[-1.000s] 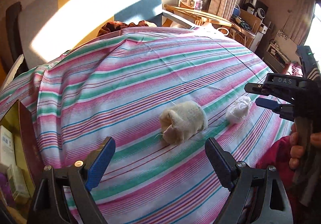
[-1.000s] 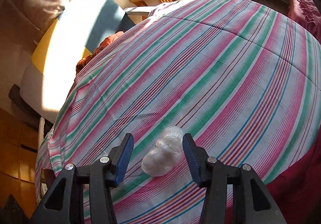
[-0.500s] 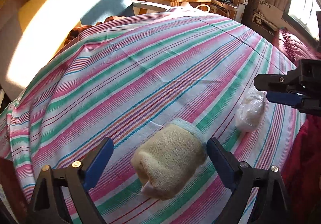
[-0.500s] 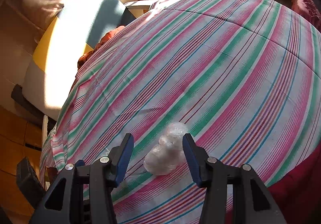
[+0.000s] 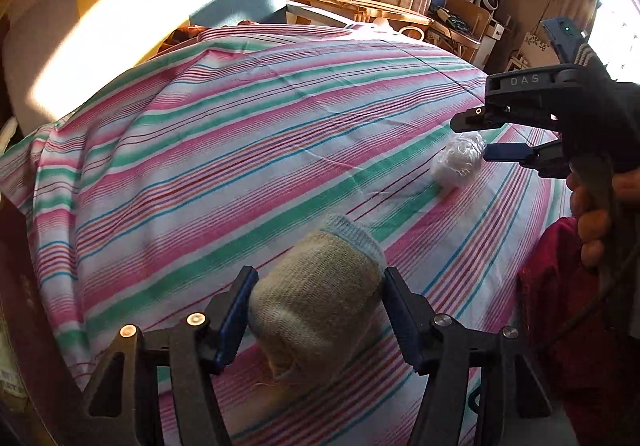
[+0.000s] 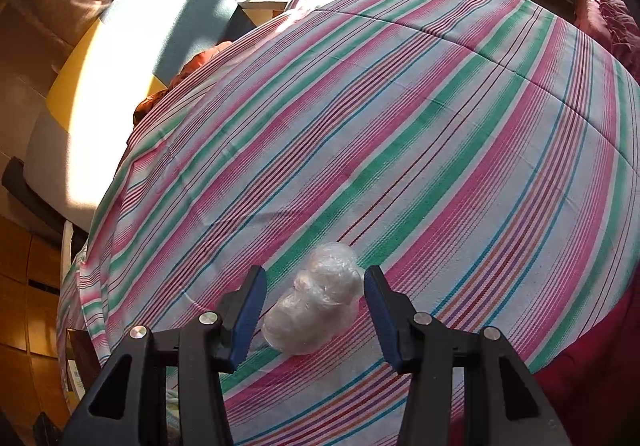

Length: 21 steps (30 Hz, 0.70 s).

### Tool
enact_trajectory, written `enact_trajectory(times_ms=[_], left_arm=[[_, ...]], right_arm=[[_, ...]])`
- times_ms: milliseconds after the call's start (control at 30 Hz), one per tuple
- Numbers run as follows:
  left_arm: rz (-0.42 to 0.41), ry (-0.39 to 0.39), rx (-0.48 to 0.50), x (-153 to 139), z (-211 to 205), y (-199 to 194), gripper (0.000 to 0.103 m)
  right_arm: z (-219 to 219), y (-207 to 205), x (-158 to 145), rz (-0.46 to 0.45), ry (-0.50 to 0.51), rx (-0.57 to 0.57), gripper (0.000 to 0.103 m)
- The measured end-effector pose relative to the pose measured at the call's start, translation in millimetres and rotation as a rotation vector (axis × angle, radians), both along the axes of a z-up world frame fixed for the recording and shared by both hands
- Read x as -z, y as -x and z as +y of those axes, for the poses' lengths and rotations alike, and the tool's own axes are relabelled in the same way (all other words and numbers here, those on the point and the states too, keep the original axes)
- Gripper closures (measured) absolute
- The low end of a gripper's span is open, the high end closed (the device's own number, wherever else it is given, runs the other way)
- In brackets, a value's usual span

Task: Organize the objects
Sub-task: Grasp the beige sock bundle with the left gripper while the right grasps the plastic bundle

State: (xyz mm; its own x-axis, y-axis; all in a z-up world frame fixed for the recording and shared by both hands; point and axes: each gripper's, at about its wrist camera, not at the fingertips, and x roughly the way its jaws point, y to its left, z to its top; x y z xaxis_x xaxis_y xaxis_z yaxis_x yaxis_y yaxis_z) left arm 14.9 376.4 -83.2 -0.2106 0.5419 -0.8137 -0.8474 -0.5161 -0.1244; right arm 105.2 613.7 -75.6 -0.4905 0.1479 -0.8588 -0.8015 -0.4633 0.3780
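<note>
We see a striped bedspread (image 5: pixel 224 150) in a sunlit bedroom; left gripper (image 5: pixel 316 310) clamps the sock (image 5: pixel 316 306); right gripper (image 6: pixel 314 302) gapes around the plastic bundle (image 6: pixel 316 310).

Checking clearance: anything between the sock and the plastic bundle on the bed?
Nothing: in the left wrist view only bare striped sheet separates the sock from the plastic bundle.
</note>
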Motion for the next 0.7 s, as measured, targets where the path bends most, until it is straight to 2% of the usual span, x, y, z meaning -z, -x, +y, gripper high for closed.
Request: enact_trajectory(times_ms=[333,367,433,500,567,700], left_arm=[[-0.063,-0.048,-0.062,2,-40,-8,0.039],[-0.063,-0.052,-0.070,3,-40,-7,0.039],[-0.051,-0.059,-0.071,4,-41,-9,0.039],[-0.031,-0.064,-0.066,6,-42,-11,0.039],[-0.047,-0.055,-0.058,10,-41,-13,0.040],[-0.041,-0.051,-0.066,14,-41,-18,0.041]], right_arm=[[-2,14,14,-0.073,0.010,-0.038,0.052],[-2,15,15,-0.080,0.005,-0.041,0.053],[-4,18,17,-0.099,-0.010,-0.061,0.068],[-6,22,18,-0.121,-0.029,-0.080,0.068],[-10,25,15,-0.125,-0.052,-0.103,0.070],[-25,34,4,-0.076,-0.097,-0.198,0.070]])
